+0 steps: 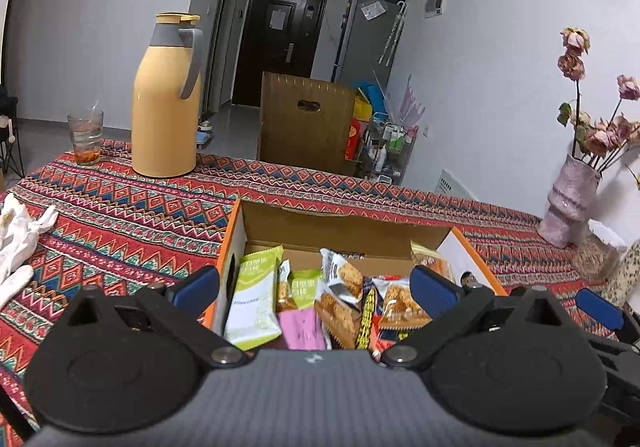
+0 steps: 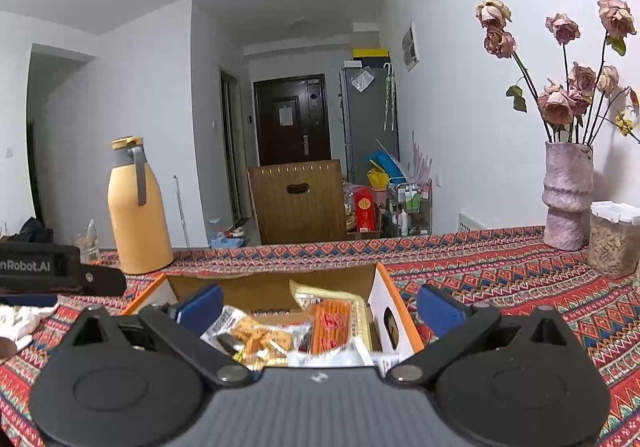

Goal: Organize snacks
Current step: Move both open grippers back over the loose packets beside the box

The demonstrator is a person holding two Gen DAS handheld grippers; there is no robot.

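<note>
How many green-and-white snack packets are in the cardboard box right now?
2: a large green-and-white packet against the orange-edged cardboard box's left wall, and a smaller green packet right of it. Others may be buried.

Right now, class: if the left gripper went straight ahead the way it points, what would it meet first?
Probably the snack packets in the open cardboard box: the left gripper, open and empty, points at them. Depth is unclear.

White walls and a white ceiling enclose a narrow room that ends at a dark door (image 1: pixel 280 47), with a grey fridge (image 1: pixel 366 43) to its right, a wooden chair back (image 1: pixel 304 119) at the table's far edge, and a patterned red tablecloth (image 1: pixel 120 215) over the table.
</note>
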